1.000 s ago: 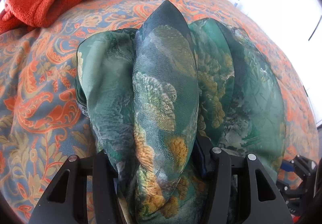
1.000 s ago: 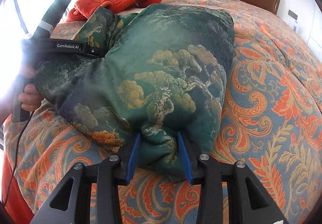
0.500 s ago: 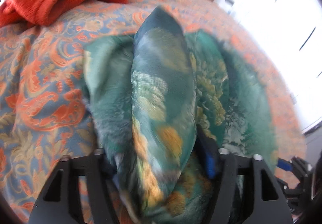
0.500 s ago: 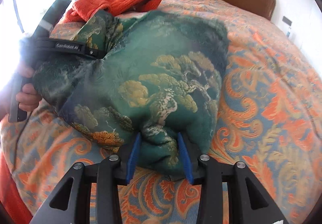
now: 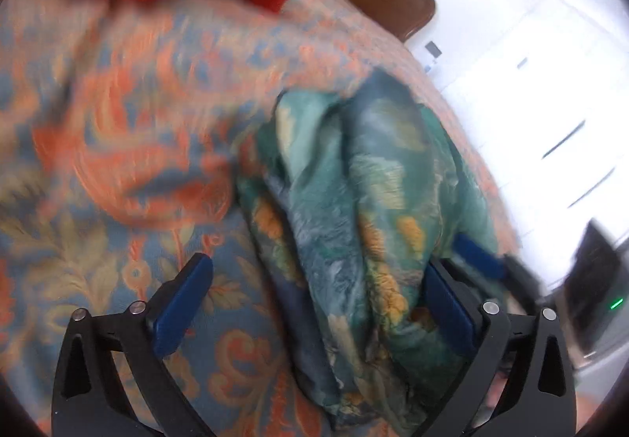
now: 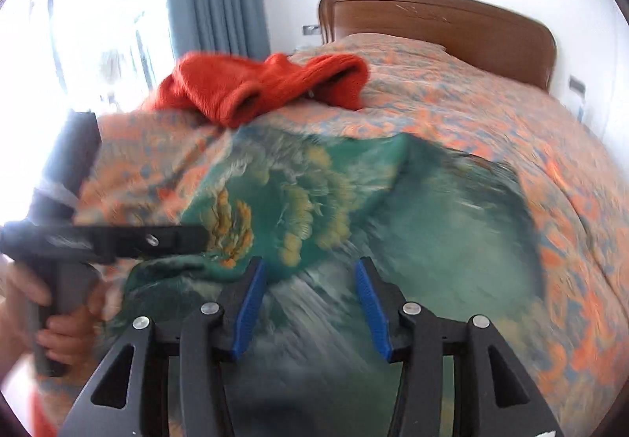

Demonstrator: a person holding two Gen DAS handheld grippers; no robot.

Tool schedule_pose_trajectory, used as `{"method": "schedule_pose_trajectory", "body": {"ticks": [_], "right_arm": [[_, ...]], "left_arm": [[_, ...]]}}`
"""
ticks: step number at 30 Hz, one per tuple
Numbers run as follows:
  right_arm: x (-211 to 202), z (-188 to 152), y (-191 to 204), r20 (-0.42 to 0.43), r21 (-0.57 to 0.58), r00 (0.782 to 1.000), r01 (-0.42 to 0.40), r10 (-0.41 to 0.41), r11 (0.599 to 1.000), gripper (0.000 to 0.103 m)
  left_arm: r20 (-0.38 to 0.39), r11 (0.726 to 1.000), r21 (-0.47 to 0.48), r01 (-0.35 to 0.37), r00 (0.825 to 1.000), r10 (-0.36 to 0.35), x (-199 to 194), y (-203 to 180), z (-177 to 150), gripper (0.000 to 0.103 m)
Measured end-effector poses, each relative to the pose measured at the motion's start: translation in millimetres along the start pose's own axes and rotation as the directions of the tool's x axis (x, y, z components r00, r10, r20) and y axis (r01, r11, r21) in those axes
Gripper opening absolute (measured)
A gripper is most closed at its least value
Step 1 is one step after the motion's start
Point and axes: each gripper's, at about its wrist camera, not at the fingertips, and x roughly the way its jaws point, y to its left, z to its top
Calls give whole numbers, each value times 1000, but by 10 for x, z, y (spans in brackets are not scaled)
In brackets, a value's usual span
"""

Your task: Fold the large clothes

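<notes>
Evidently, the green garment [image 6: 354,209] is left bunched on the bedspread [image 6: 511,130]; both the left gripper [image 5: 314,303] and right gripper [image 6: 310,303] are being opened, nothing clamped. Soft, slippery fabric is best taken by an edge.

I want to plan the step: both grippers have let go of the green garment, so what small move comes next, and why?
Probably draw both opening grippers, left gripper and right gripper, back from the green garment: it lies bunched on the bedspread, ungripped, needing a fresh grasp.

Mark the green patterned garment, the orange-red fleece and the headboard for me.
green patterned garment [image 6: 452,224]: right wrist view, on its flat upper panel.
orange-red fleece [image 6: 259,83]: right wrist view, on its bunched middle.
headboard [image 6: 452,20]: right wrist view, on the wooden face.
</notes>
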Motion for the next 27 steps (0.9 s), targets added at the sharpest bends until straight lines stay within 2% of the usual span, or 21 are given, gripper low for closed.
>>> {"method": "schedule_pose_trajectory", "body": {"ticks": [2,4,5,7,8,9,10,11,13,16,17,18,19,20,21,24,27], "right_arm": [[203,-80,7,-11,-3,1000,14,-14,1000,49],[254,-126,-70,-6,49,1000,-18,19,999,49],[262,-143,-94,-2,62,1000,-29,29,998,49],[267,-158,-71,4,48,1000,-18,18,999,49],[262,-168,-64,6,41,1000,-10,9,999,49],[265,-174,-58,6,40,1000,-6,6,999,49],[275,-180,-63,5,44,1000,-6,6,999,49],[288,-179,-71,4,51,1000,-7,7,999,49],[309,-164,-70,6,60,1000,-4,4,998,49],[356,-145,-45,15,55,1000,10,-11,998,49],[344,-157,-38,17,54,1000,13,-14,998,49],[344,-161,-37,20,53,1000,15,-16,998,49],[341,-163,-37,20,53,1000,15,-16,998,49],[336,-168,-28,20,54,1000,15,-16,998,49],[335,-168,-29,19,56,1000,14,-15,998,49],[328,-180,-17,19,48,1000,18,-19,999,49],[325,-179,-17,18,50,1000,16,-17,999,49]], "left_arm": [[-22,997,-51,54,998,-55,72,173,-7,103],[-2,997,-23,70,998,-70,84,177,-16,103],[15,998,-2,58,998,-58,51,139,-28,102],[114,999,42,29,993,-33,-140,35,-96,102],[170,998,55,24,985,-33,-252,12,-127,102],[235,998,61,-16,972,1,-370,1,-141,103],[265,993,40,-110,959,96,-414,7,-126,103],[274,975,9,-222,938,211,-397,17,-88,103],[255,924,-18,-382,892,374,-249,34,3,103],[168,856,-63,-513,840,516,124,171,133,103],[113,821,-73,-566,813,571,296,234,160,103],[98,781,-50,-622,775,624,407,246,153,103],[114,751,-12,-661,745,657,489,202,132,103],[136,738,6,-675,731,668,516,154,108,103],[153,737,11,-676,729,667,512,122,83,103],[163,753,-2,-658,743,649,511,133,70,103],[162,754,-3,-657,743,649,528,154,97,103]]}}
